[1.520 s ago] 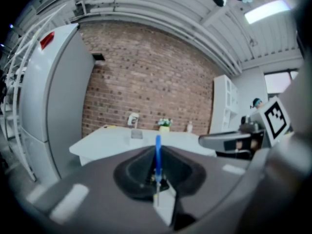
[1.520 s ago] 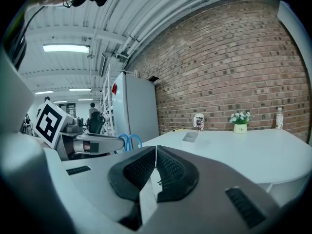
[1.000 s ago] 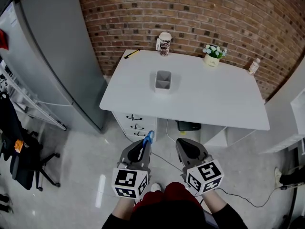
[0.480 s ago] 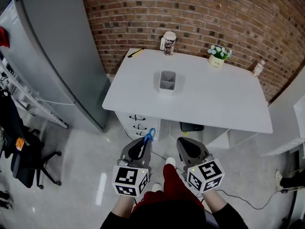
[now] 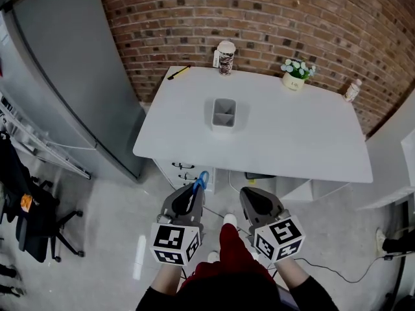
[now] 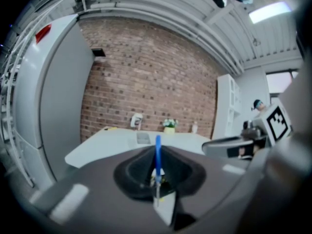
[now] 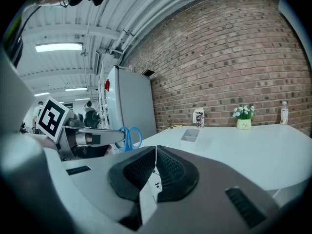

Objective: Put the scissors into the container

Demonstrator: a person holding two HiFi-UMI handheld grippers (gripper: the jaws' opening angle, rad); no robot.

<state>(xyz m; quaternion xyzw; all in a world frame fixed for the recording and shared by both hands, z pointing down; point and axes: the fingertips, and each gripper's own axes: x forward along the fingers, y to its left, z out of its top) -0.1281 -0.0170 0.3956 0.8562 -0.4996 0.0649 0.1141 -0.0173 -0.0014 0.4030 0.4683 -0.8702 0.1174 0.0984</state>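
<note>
My left gripper is shut on blue-handled scissors, whose handle loops stick out past the jaw tips; the scissors show edge-on between the pads, and their loops appear in the right gripper view. My right gripper is shut with nothing in it, beside the left one. Both hang over the floor, short of the white table. The grey two-compartment container stands upright on the table, also visible as a small container and container.
A paper cup, a yellow pen, a small flower pot and a little bottle line the table's far side by the brick wall. A drawer unit stands under the table. A grey fridge stands left; cables lie on the floor.
The view has crept closer to the table, which now sits slightly lower and larger in the head view. Both grippers keep the same pose, the left still holding the scissors.
</note>
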